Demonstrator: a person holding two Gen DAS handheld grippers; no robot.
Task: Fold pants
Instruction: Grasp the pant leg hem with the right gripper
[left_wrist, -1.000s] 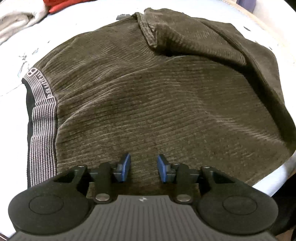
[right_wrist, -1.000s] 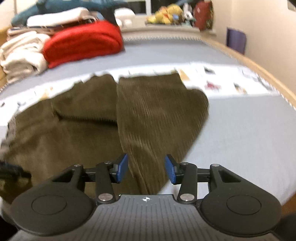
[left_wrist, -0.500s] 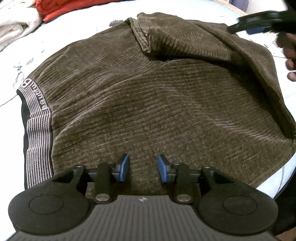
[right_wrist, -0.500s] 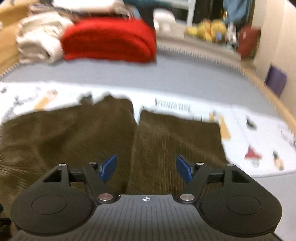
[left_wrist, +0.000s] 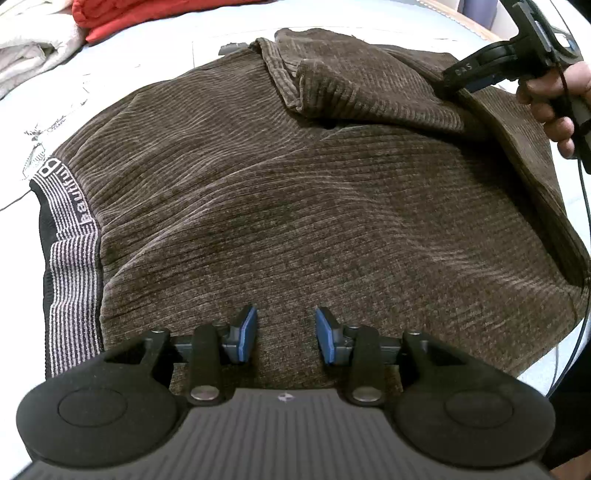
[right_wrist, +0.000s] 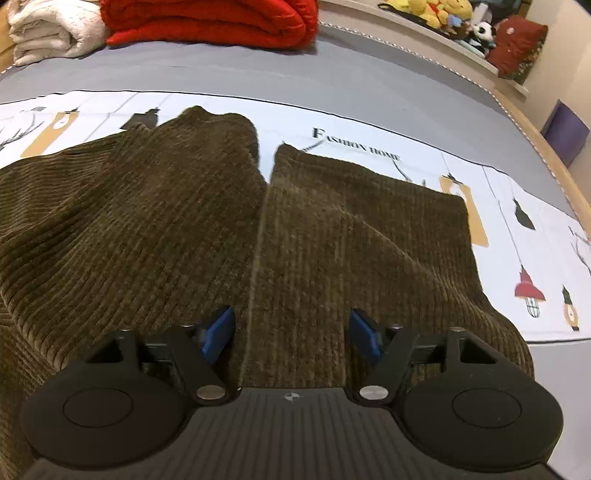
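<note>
Brown corduroy pants (left_wrist: 295, 192) lie spread on the bed, with a striped grey waistband (left_wrist: 74, 229) at the left in the left wrist view. My left gripper (left_wrist: 284, 334) is open and empty, low over the seat of the pants. My right gripper (right_wrist: 291, 330) is open wide and empty over the folded-back leg ends (right_wrist: 351, 229); it also shows in the left wrist view (left_wrist: 476, 74) at the upper right, held by a hand. The two leg cuffs lie side by side with a gap between them.
The bed has a grey and white printed sheet (right_wrist: 517, 240). A folded red blanket (right_wrist: 210, 18) and white towels (right_wrist: 48, 29) lie at the far side. Stuffed toys (right_wrist: 443, 11) sit on a ledge at the back right. A wooden bed rim (right_wrist: 561, 170) runs along the right.
My right gripper has moved forward and down over the leg ends and opened wider. It has come further into the left wrist view. My left gripper has stayed put.
</note>
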